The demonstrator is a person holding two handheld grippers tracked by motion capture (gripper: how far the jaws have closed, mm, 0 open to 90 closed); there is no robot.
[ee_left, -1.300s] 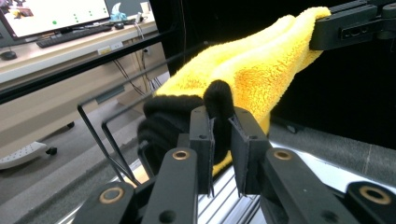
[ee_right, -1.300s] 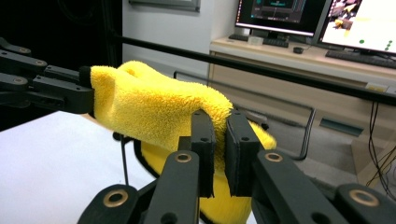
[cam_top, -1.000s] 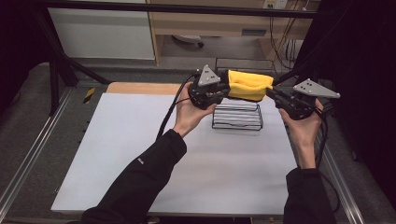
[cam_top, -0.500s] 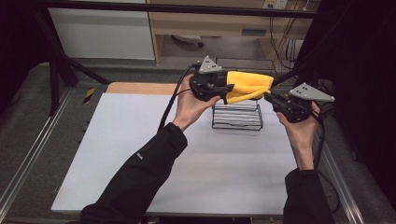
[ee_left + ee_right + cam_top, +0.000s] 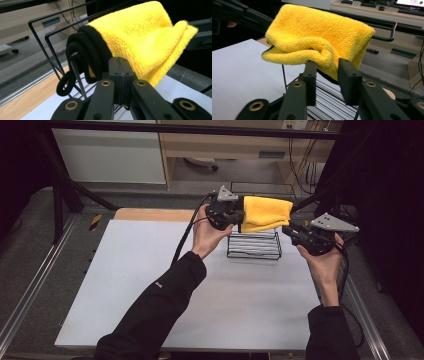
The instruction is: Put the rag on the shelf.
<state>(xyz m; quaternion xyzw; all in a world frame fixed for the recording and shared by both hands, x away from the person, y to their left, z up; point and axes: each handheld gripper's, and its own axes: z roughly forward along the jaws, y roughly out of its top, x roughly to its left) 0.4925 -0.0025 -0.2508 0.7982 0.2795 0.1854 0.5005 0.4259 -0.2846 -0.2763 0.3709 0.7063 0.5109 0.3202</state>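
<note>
A folded yellow cloth (image 5: pixel 265 212) with a black trim hangs in the air over a black wire rack (image 5: pixel 254 246) at the back of the white table. My left gripper (image 5: pixel 235 216) is shut on the cloth's black-edged left end (image 5: pixel 87 50); its jaws (image 5: pixel 119 67) are pressed together. My right gripper (image 5: pixel 289 231) stands open just off the cloth's right end. In the right gripper view, the cloth (image 5: pixel 317 40) sags right beyond the spread fingertips (image 5: pixel 328 71), with the rack's wires (image 5: pixel 332 102) below.
The white table top (image 5: pixel 150 285) stretches out in front of the rack, with a wooden strip (image 5: pixel 150 214) at its back edge. Metal rails run along both sides. Shelving and cables stand behind the table.
My right gripper has moved left and slightly down, closer to the cloth's free end. The left gripper keeps its hold, having risen a little and come back down.
</note>
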